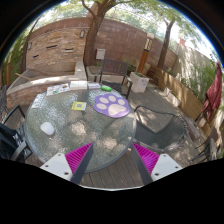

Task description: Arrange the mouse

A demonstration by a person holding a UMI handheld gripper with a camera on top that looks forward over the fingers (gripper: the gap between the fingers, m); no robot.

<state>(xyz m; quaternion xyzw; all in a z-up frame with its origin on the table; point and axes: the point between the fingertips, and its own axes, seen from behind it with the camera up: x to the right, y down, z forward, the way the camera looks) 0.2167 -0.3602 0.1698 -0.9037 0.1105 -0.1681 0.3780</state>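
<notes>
the scene is an outdoor patio with a round glass tabletop [85, 135]; the tool [113, 160] hangs above the near edge of the tabletop with its two fingers spread wide and nothing between them; the magenta pads [80, 158] on the inner faces are fully exposed; no contact with any object is made.

the small white computer mouse [47, 128] rests on the glass near the left edge of the tabletop, well apart from the tool and off to the left of the left finger; a pale purple mouse mat printed with a white paw [112, 104] lies toward the far right part of the tabletop, well apart from the mouse; flat white papers [58, 89] and a small yellow-green card [78, 105] lie toward the far edge; dark metal chairs [152, 125] stand around the tabletop; a brick wall and trees close off the background.

judged step: approach, before any grasp; the mouse is untouched and not yet on the mat, so the task appears to be at its start.

the next move calls for swinging the tool left toward the mouse, lowering it until the fingers straddle the mouse body, then closing; the likely destination is the paw mat, though this is an inference from the task wording only.
</notes>
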